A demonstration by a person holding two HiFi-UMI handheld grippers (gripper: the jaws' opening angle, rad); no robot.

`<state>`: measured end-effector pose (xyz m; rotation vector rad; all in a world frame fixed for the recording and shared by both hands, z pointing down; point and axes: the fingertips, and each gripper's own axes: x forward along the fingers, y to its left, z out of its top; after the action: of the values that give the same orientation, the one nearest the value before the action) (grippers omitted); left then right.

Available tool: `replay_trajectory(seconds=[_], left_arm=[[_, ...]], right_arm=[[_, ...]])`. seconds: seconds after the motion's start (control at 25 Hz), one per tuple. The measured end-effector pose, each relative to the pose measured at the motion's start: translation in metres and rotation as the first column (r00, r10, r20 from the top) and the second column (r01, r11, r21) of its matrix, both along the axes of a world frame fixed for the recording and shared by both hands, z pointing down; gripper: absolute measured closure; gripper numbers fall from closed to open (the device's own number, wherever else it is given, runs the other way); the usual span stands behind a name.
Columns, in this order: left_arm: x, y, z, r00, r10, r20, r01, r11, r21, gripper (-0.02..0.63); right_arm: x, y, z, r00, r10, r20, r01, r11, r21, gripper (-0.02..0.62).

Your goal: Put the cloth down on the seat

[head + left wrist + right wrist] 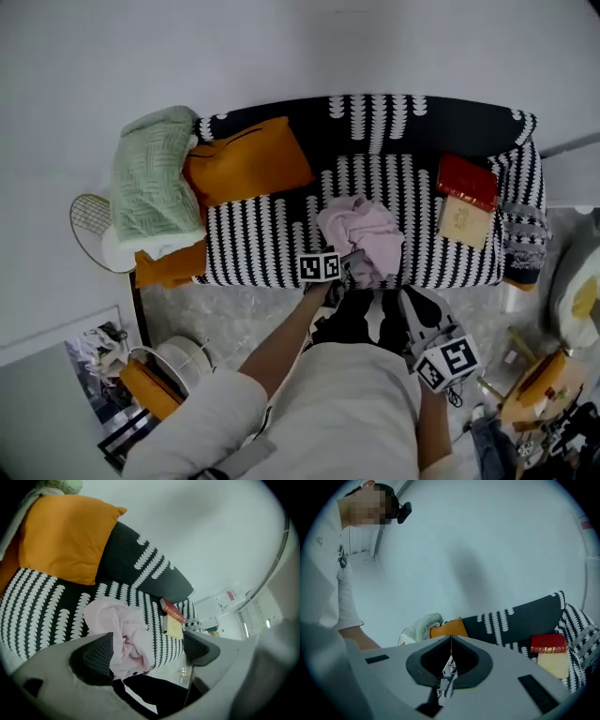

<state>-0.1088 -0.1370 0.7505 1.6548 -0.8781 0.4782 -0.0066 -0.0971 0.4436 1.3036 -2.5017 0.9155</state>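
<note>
A crumpled pink cloth (364,232) lies on the black-and-white patterned sofa seat (262,234), near its front edge. In the left gripper view the cloth (123,632) droops a little over that edge, just beyond the jaws. My left gripper (353,268) sits at the cloth's near side and is open, its pads (93,657) wide apart and holding nothing. My right gripper (419,314) hangs lower, in front of the sofa and to the right, off the cloth. In its own view the right gripper (450,654) is shut with nothing in it.
An orange cushion (247,161) and a green knitted blanket (155,178) fill the sofa's left end. A red book (467,180) and a tan book (461,221) lie on the right of the seat beside a patterned knit (523,240). Clutter stands on the floor at both sides.
</note>
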Motion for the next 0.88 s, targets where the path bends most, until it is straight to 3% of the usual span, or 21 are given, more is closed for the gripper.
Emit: replay_trajectory(seconds=[0.28, 0.4, 0.6, 0.88], left_arm=[[0.018, -0.004, -0.074, 0.995, 0.07, -0.076, -0.059, 0.988, 0.142, 0.146], [0.026, -0.004, -0.11, 0.989, 0.099, -0.106, -0.073, 0.972, 0.225, 0.146], [0.037, 0.005, -0.184, 0.983, 0.158, -0.091, -0.103, 0.892, 0.44, 0.163], [0.047, 0.036, -0.283, 0.984, 0.162, -0.078, -0.075, 0.762, 0.643, 0.323]], right_arm=[[0.006, 0.002, -0.019, 1.0, 0.007, -0.018, -0.006, 0.998, 0.057, 0.586], [0.011, 0.003, -0.024, 1.0, 0.016, -0.02, -0.014, 0.997, 0.08, 0.586], [0.02, 0.015, -0.031, 1.0, 0.009, -0.014, -0.008, 0.995, 0.103, 0.586], [0.034, 0.042, -0.049, 0.999, -0.036, 0.006, 0.035, 0.988, 0.149, 0.586]])
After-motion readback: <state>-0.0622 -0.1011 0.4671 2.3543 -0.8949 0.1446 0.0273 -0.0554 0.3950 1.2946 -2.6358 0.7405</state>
